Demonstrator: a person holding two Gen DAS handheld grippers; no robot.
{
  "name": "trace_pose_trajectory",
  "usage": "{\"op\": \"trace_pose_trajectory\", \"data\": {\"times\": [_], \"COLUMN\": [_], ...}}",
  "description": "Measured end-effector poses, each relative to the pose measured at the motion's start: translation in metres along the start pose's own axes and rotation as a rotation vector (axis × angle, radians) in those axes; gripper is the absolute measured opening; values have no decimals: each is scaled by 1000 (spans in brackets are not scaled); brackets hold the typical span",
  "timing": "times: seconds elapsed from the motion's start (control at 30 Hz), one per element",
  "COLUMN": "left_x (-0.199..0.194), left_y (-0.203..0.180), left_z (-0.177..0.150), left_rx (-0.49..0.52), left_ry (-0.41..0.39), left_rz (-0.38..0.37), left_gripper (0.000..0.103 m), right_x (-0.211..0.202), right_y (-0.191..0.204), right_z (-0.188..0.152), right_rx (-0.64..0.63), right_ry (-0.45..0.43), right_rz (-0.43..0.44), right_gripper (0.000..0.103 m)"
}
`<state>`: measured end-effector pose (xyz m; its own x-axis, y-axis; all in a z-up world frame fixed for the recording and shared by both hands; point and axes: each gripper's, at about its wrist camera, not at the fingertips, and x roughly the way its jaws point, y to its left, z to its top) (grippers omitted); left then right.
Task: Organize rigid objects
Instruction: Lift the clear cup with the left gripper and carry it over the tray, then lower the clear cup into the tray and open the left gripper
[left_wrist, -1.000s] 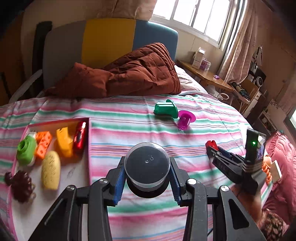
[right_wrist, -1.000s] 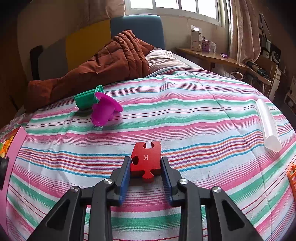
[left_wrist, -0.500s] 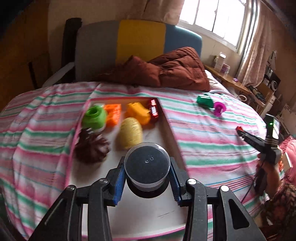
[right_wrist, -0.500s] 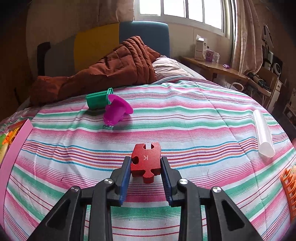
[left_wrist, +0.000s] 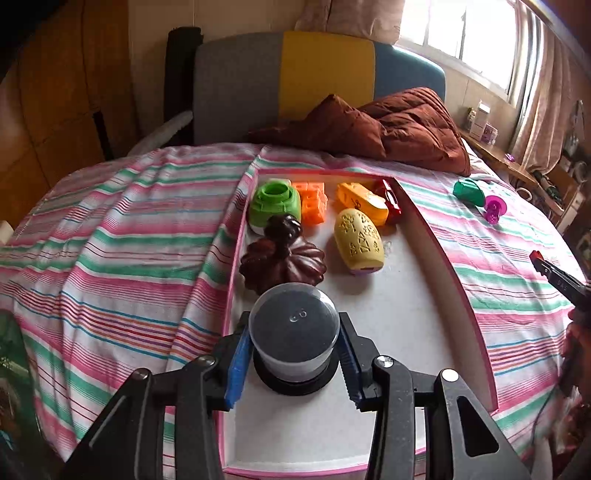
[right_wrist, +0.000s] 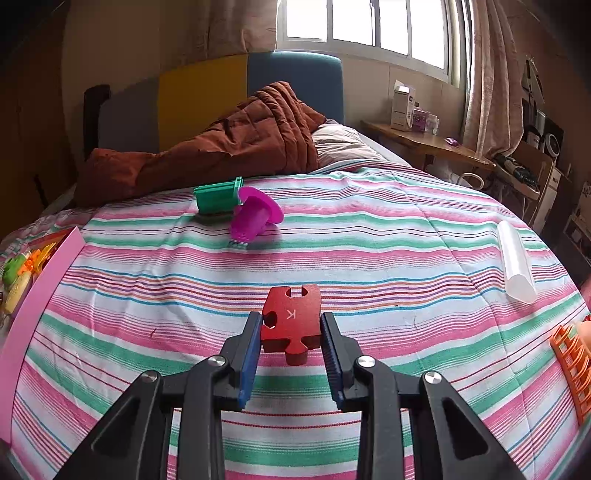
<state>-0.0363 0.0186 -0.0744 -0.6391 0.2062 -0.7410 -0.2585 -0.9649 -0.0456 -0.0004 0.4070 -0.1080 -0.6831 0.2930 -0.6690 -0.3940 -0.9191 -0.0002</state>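
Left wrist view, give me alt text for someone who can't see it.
The left gripper has a clear-lidded jar between its opening jaws, over a pink-rimmed white tray on a striped bed. Farther back, the tray holds a dark pumpkin, a yellow toy, and green, orange and red pieces.

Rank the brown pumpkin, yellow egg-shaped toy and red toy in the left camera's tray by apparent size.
1. Brown pumpkin.
2. Yellow egg-shaped toy, slightly smaller.
3. Red toy, smallest-looking, though farther away and partly hidden.

The left tool (left_wrist: 293, 363) has carried the clear jar (left_wrist: 293, 334) from the striped bedspread (left_wrist: 110, 240) over the pink-rimmed tray (left_wrist: 406, 332), jaws opening.
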Motion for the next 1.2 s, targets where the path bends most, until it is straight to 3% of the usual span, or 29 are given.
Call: {"op": "trace_pose_trajectory", "data": {"times": [0.03, 0.07, 0.23, 0.37, 0.63, 0.93, 1.2], "left_x": [-4, -10, -33, -45, -55, -59, -65], "left_y": [0, 1, 1, -1, -11, -4, 2], "left_z": [0, -2, -9, -14, -17, -23, -26], "left_rx": [-9, -24, -73, -124, -145, -173, -187], "left_ry": [-18, -40, -122, -153, -158, -160, -179], "left_rz": [4, 3, 12, -31, -96, -93, -88], "left_gripper": [66, 75, 82, 95, 101, 101, 102], "right_x": [-1, -1, -3, -8, -41, -58, -55], "right_y": [1, 2, 5, 20, 98, 160, 227], "right_z": [-1, -1, -5, -6, -6, -2, 13], "right_rx": [-2, -3, 1, -15, -105, -93, -249], "right_ry": [1, 2, 17, 46, 28, 68, 91], "right_rz": [0, 0, 9, 68, 265, 420, 456], "right_gripper": [31, 31, 31, 31, 31, 31, 31]}}
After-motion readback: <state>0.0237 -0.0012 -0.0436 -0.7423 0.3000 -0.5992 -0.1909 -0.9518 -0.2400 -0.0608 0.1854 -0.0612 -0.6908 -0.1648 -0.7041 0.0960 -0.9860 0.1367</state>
